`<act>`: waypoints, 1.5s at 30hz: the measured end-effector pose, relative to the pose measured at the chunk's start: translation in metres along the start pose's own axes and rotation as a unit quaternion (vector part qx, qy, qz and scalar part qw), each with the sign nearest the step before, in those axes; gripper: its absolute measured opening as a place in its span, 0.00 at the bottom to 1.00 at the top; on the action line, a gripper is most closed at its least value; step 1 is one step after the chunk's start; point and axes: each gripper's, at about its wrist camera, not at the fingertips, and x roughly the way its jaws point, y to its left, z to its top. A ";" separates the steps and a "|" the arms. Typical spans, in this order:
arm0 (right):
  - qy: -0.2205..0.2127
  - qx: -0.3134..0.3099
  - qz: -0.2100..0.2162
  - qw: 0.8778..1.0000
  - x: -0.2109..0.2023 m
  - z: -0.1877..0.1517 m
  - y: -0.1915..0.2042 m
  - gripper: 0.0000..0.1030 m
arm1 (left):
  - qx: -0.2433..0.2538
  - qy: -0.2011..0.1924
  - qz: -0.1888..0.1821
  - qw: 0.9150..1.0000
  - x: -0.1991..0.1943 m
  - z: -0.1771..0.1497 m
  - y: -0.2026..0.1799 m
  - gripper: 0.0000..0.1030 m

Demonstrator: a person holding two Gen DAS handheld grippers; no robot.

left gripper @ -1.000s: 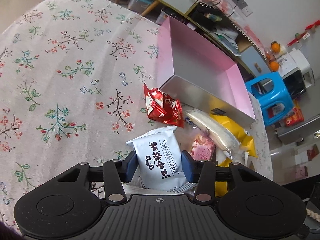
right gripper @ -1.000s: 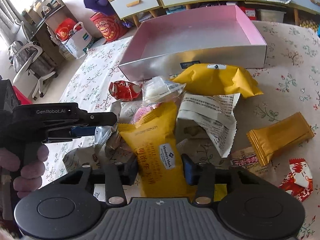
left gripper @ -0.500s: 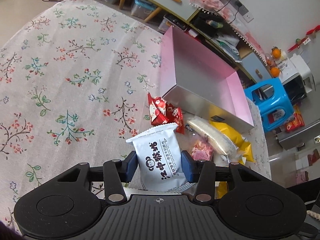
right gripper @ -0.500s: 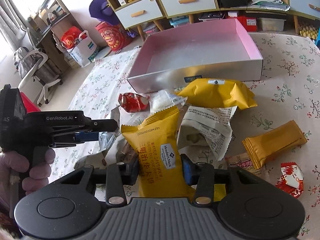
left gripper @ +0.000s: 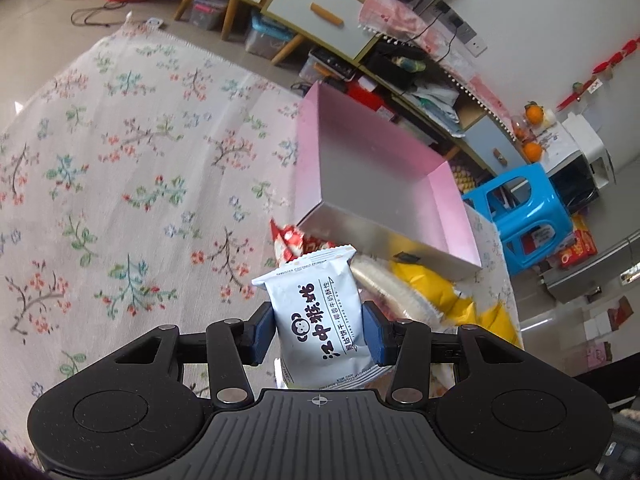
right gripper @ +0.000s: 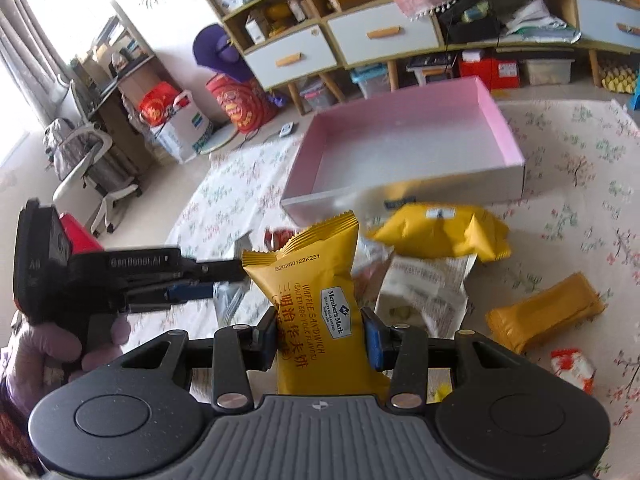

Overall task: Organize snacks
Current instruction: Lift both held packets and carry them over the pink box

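Both packets' lower ends hide behind gripper bodies; red snack (right gripper: pixel 280 237) blurred.

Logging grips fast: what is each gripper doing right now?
Left gripper: closed on the white snack packet.
Right gripper: closed on the yellow waffle sandwich packet.

the open box (right gripper: pixel 404 160) sits on the tablecloth (left gripper: pixel 120 184) at the far side of the snack pile, with shelving and drawers (right gripper: pixel 380 36) behind it on the floor. just before the box's near wall lie a large packet (right gripper: pixel 444 236) and a small wrapped snack (left gripper: pixel 288 240). nearer in the right wrist view lies a printed wrapper (right gripper: pixel 428 284), with a bar packet (right gripper: pixel 544 312) to its right and a small packet (right gripper: pixel 572 368) nearer still. a stool (left gripper: pixel 524 216) stands beyond the table edge, right of the box.
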 end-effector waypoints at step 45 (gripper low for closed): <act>-0.065 -0.010 -0.149 0.987 0.109 0.097 -0.088 0.31 | 0.213 -0.066 0.088 0.971 0.123 0.057 -0.073 0.41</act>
